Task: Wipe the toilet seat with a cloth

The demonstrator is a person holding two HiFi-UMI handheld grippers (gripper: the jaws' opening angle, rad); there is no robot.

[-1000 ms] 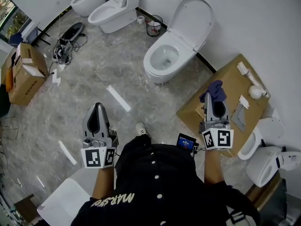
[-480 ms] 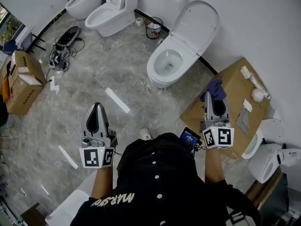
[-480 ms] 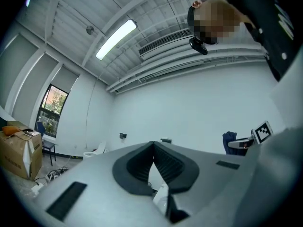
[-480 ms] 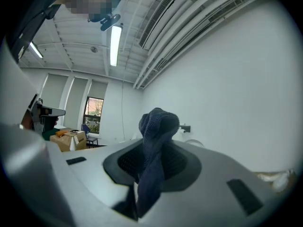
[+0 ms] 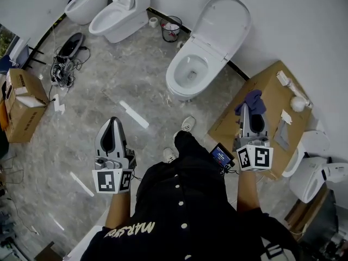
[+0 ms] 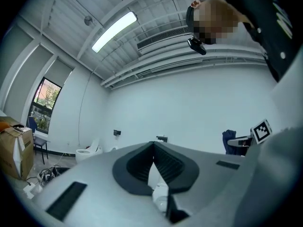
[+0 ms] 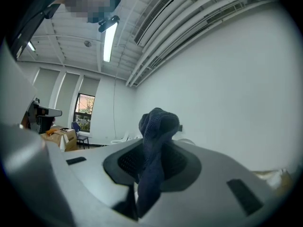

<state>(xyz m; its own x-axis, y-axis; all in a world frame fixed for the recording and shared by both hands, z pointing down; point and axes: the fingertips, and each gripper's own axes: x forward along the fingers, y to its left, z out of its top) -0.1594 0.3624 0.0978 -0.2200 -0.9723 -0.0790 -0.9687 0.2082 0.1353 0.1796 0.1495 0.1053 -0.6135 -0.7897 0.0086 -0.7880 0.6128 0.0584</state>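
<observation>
A white toilet [image 5: 190, 72] with its lid raised against the wall stands ahead of me, its seat [image 5: 175, 81] down around the open bowl. My right gripper [image 5: 246, 109] is shut on a dark blue cloth [image 5: 250, 101] [image 7: 154, 145], held over a cardboard box to the toilet's right. In the right gripper view the cloth bunches above the closed jaws. My left gripper [image 5: 112, 123] is held over the floor left of the toilet, jaws shut with nothing between them [image 6: 153, 150].
A cardboard box [image 5: 272, 107] at the right carries small white items. Two more toilets [image 5: 117, 12] stand at the back left, near a wire bin [image 5: 170, 30]. Cables [image 5: 64, 69] and a brown carton [image 5: 20, 105] lie at the left. My foot [image 5: 186, 125] is stepping forward.
I have stepped closer to the toilet; one foot has swung forward. Both grippers keep their pose, the cloth still in the right one.
</observation>
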